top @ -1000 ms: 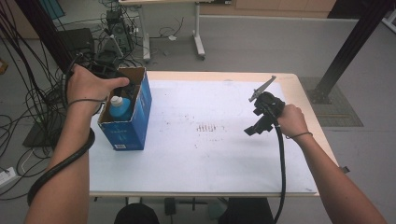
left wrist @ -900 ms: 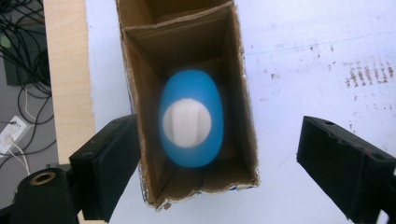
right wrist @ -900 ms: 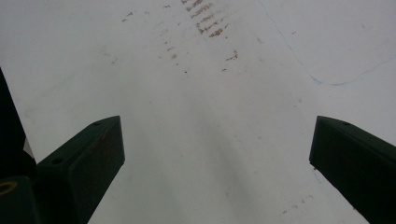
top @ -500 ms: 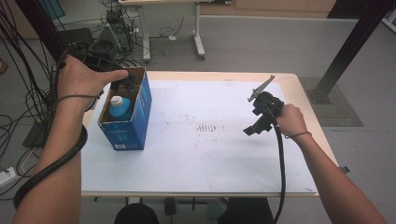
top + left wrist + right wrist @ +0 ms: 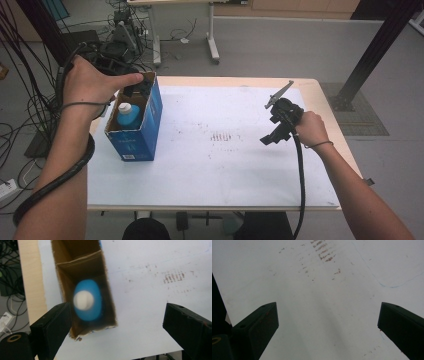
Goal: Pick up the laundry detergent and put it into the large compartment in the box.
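We judge the job near done: blue plastic bottle w/ white cap [image 5: 87,300] sits inside the open blue cardboard box [image 5: 150,122]. Left gripper [image 5: 117,327] above it and right gripper [image 5: 328,327] over the table, both w/ jaws spread, empty.

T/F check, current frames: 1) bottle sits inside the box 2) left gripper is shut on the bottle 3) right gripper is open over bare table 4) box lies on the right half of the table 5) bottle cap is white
1) The bottle sits inside the box. True.
2) The left gripper is shut on the bottle. False: its jaws stand wide apart above the box, touching nothing.
3) The right gripper is open over bare table. True: just white, stained surface between the jaws.
4) The box lies on the right half of the table. False: it stands at the left edge, by the left hand.
5) The bottle cap is white. True: white cap, blue body.
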Tool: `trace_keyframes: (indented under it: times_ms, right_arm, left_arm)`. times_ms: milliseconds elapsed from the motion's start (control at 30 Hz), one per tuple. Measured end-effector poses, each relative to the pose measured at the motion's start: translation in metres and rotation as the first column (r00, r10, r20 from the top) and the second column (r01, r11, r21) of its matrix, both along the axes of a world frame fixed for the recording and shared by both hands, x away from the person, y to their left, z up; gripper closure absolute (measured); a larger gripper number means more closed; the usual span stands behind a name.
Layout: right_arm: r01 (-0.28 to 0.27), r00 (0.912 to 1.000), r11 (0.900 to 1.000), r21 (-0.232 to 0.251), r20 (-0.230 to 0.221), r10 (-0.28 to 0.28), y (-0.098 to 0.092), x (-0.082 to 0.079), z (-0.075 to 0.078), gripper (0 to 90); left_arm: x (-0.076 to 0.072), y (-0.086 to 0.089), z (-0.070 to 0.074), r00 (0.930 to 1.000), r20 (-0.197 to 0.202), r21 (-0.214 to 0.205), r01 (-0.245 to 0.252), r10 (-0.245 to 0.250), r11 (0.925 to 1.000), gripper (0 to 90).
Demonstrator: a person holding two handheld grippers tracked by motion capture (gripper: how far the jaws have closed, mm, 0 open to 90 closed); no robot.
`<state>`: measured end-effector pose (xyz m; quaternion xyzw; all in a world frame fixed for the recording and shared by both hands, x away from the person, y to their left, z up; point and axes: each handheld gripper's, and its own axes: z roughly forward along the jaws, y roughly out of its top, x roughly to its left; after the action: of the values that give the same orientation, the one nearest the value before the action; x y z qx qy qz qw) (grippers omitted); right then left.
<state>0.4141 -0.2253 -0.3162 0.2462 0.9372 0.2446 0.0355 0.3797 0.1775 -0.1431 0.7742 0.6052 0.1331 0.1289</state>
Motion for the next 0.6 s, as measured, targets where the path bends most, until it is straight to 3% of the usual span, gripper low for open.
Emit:
trace_keyframes:
  times_ms: [300, 600]
  right_arm:
    - [0.007, 1.0, 1.0, 0.004, -0.003, -0.007, -0.002, -0.001, 0.001, 3.1]
    - [0.019, 0.9998, 0.9998, 0.002, 0.009, -0.019, -0.006, -0.002, 0.007, 3.1]
  left_arm:
    - [-0.002, -0.028, -0.007, 0.9971, -0.013, -0.039, 0.074, -0.075, 0.9965, 9.0]
    - [-0.005, -0.066, -0.026, 0.9806, -0.069, -0.064, 0.179, -0.184, 0.9817, 9.1]
